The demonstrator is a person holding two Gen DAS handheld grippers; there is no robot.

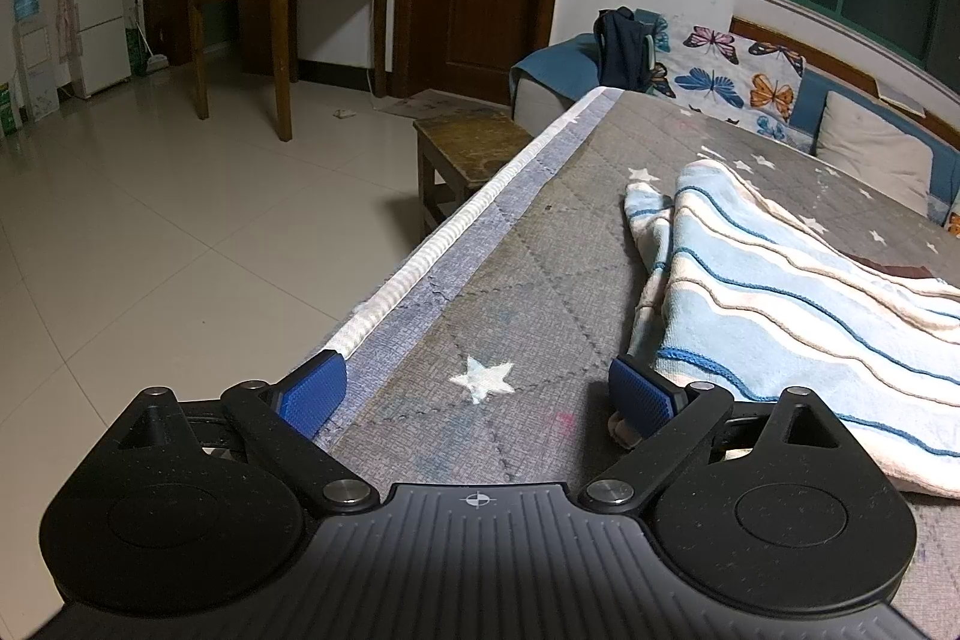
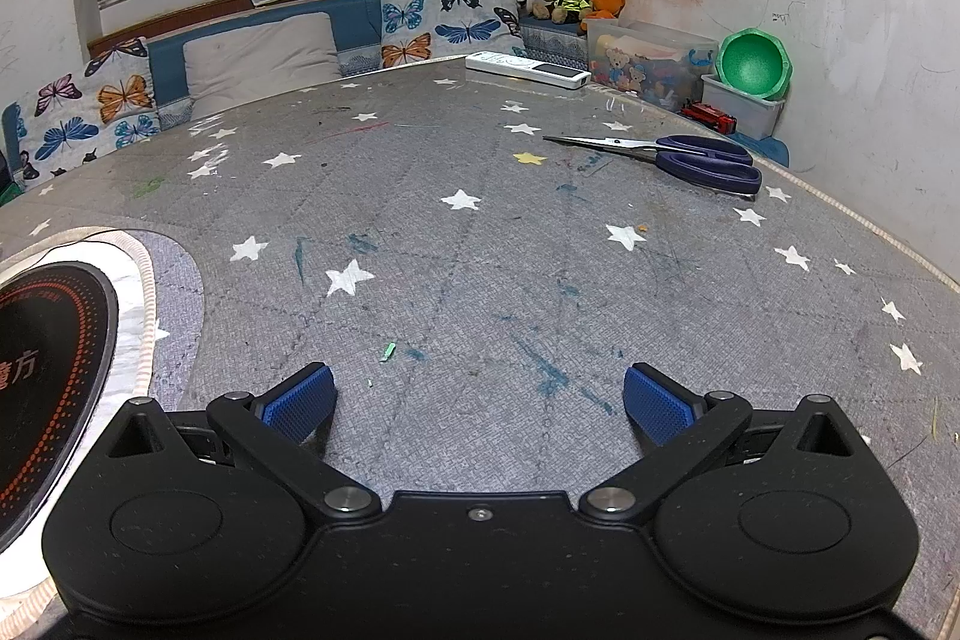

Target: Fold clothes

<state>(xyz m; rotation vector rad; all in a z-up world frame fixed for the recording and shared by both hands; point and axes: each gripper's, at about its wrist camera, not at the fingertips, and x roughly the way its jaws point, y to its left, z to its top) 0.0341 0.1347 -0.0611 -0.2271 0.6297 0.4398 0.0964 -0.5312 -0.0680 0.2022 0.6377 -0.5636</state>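
Clothes to be folded show only in the left wrist view: a striped garment [image 1: 798,298], pale blue and cream with dark blue lines, lies crumpled on the grey star-printed mattress [image 1: 510,292], ahead and to the right of the left gripper [image 1: 477,388]. Its near hem reaches the right finger's blue pad [image 1: 639,394], close enough that I cannot tell whether they touch. The fingers are spread wide with nothing between them but a white star on the quilting. The left finger sits just at the mattress's piped edge. Beyond that edge, a low wooden stool [image 1: 468,148] stands on the tiled floor, ahead and left.

From the right wrist view, the right gripper [image 2: 480,400] hangs low over bare mattress, fingers likewise released and wide apart, grasping nothing. Far ahead and to the right lie blue-handled scissors [image 2: 690,160], blades pointing left. Farther on, near the far edge, rests a white remote [image 2: 528,69]. Left of the left finger, a dark round printed object [image 2: 48,376] rests on a pale, ribbed-edged cloth.
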